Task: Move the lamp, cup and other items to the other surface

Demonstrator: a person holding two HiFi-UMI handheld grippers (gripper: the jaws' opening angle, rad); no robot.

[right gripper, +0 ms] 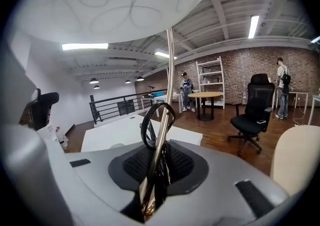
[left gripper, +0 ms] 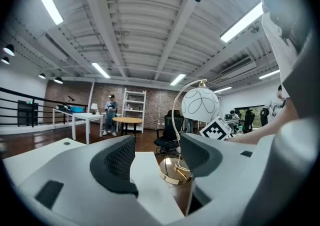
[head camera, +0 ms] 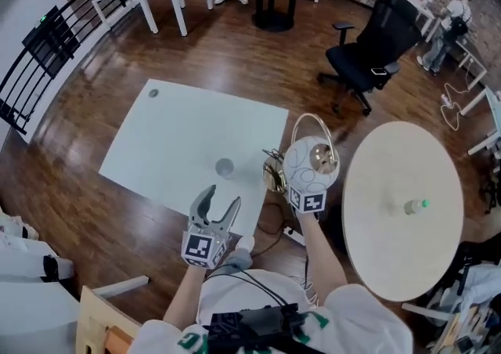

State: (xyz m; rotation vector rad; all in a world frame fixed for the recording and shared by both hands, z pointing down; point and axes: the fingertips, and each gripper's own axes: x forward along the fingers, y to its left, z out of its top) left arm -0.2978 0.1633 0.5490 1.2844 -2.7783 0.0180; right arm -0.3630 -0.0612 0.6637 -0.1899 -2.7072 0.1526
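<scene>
Left gripper (head camera: 221, 196) hangs over the near edge of the white table (head camera: 172, 137), jaws spread wide with nothing in them. Right gripper (right gripper: 156, 169) is clamped tight on the lamp (head camera: 311, 162) by its gold stem (right gripper: 163, 130) — the whole thing is up in the air, just off the white table's right edge, between it and the round table (head camera: 391, 164). What looks like the cup (head camera: 224, 167) sits on the white table. A small bottle (head camera: 415, 206) stands on the round one — black office chair (head camera: 366, 53) further back.

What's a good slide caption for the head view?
Right tool holds the lamp between white table and round table; left tool open.
</scene>
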